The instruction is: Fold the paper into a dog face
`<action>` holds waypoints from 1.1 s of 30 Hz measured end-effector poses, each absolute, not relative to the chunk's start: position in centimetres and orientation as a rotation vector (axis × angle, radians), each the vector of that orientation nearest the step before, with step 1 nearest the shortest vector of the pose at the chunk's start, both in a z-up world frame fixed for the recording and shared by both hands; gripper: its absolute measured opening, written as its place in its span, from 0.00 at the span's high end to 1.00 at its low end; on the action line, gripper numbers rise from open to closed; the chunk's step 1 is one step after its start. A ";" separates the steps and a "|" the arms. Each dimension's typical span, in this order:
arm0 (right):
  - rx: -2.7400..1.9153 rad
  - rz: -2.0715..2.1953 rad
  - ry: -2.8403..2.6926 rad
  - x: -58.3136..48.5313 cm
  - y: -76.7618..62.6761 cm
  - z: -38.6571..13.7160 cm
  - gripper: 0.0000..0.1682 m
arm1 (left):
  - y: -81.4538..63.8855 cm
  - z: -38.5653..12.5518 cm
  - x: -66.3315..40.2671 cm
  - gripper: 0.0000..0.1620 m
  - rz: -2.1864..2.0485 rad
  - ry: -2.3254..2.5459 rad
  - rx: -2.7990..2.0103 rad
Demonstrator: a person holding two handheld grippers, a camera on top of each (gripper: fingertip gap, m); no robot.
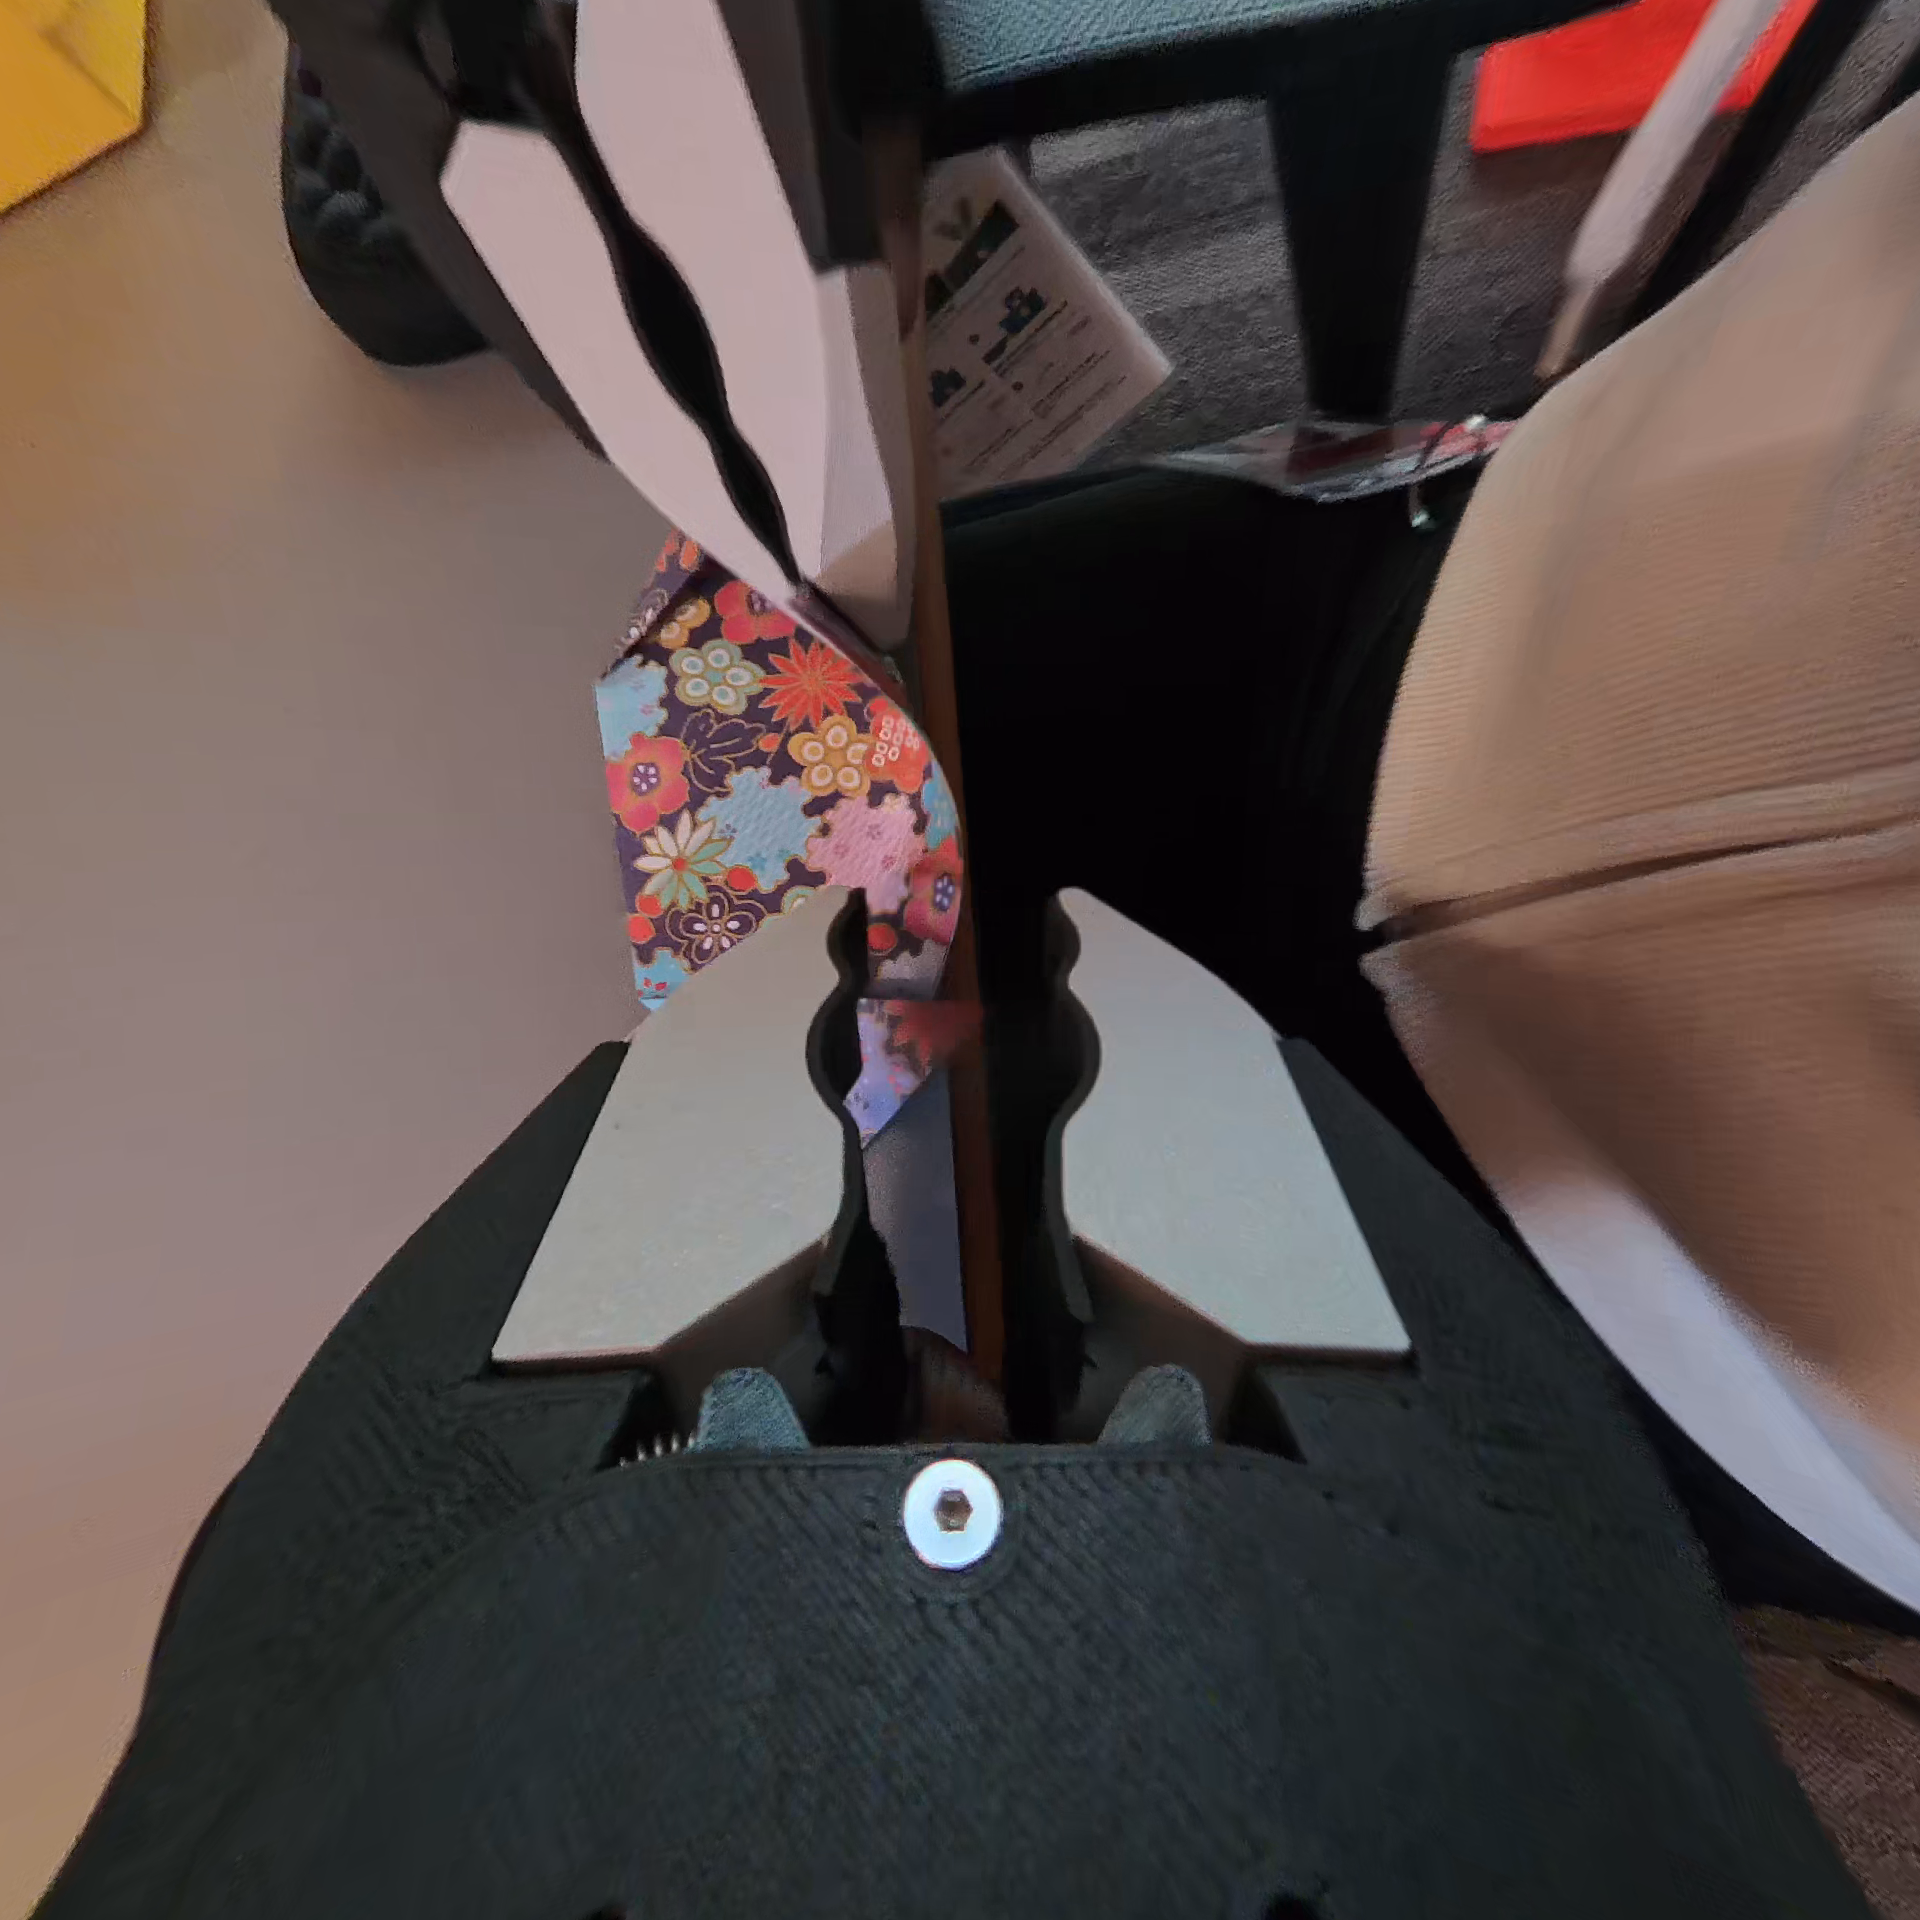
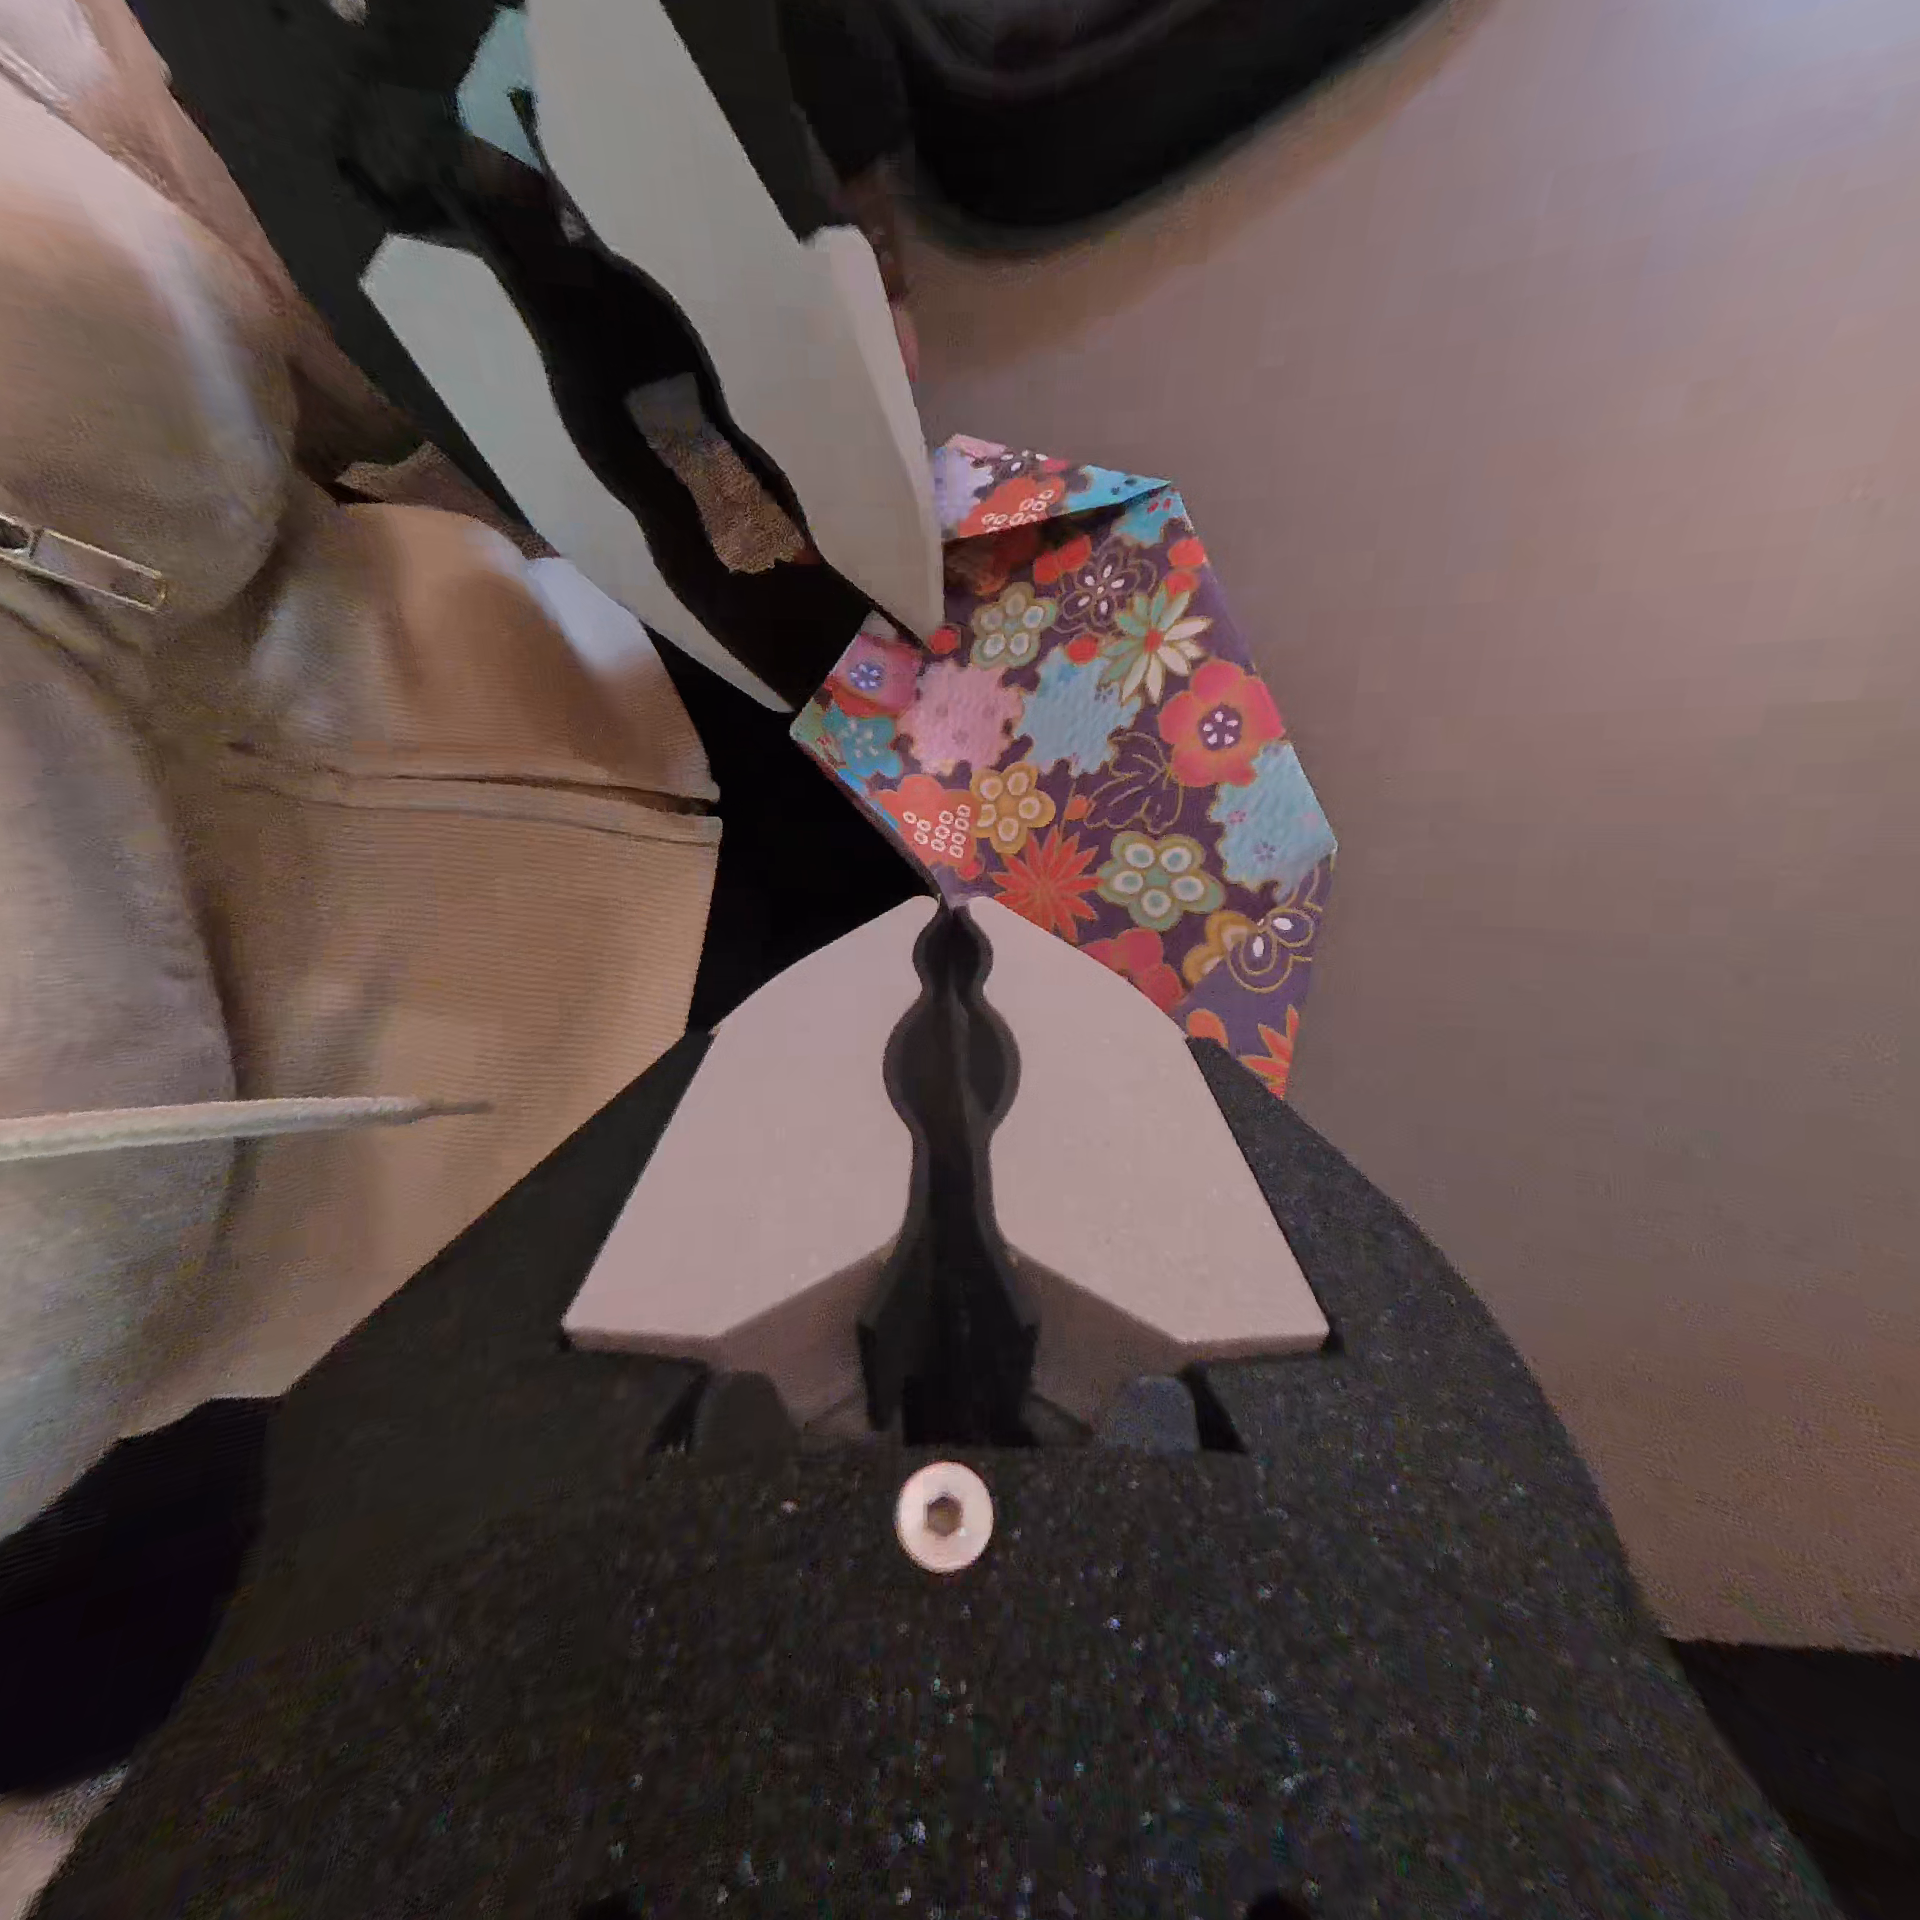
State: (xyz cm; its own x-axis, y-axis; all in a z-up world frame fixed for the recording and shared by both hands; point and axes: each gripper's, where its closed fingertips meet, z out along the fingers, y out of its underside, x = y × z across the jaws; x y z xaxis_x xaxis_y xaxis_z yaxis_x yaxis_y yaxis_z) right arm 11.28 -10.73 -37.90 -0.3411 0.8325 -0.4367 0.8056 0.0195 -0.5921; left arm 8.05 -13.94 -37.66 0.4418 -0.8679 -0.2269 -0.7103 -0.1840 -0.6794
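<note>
Between your two grippers, the folded floral paper [image 2: 1091, 748] sits at the table edge [image 1: 951, 831].

Your right gripper [image 2: 951, 906] has its jaws clenched, tips meeting on the paper's lower corner. Your left gripper [image 1: 961, 899] has its jaws released, a clear gap between them, and a corner of the paper [image 1: 769, 790] lies in that gap without being pinched. In the right wrist view the left gripper [image 2: 862, 655] reaches in from above the jaws, one tip resting on the paper's upper left edge. Beyond the paper to the right lies the pale table [image 2: 1558, 727]. To the left of your right jaws you see beige clothing [image 2: 364, 779] with a zipper [image 2: 83, 566].
</note>
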 end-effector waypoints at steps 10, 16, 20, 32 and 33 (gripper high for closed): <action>-2.079 1.182 -2.343 10.9 -9.8 -37.5 1.00 | -10.5 -31.2 9.0 0.86 -0.450 1.022 -1.900; -2.120 1.191 -2.342 10.9 -9.5 -37.8 1.00 | -9.7 -35.2 8.9 0.86 -0.329 0.941 -2.072; -2.126 1.216 -2.336 10.9 -9.7 -37.9 1.00 | -9.4 -35.2 8.5 0.97 -0.451 0.920 -2.109; -2.140 1.251 -2.295 11.0 -9.6 -37.7 1.00 | -9.7 -35.9 8.7 0.97 -0.743 0.969 -2.239; -2.140 1.248 -2.297 11.1 -9.6 -37.8 1.00 | -9.7 -35.9 8.8 0.98 -0.754 0.985 -2.239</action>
State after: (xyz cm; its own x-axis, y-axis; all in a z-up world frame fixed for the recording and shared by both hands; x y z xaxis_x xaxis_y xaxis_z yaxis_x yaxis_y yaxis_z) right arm 11.08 -9.64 -37.77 -0.1806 0.7629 -0.6208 0.9361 -0.0605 -0.3466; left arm 8.78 -9.75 -35.93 0.5688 -0.7798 0.2614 -0.4560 -0.5635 -0.6888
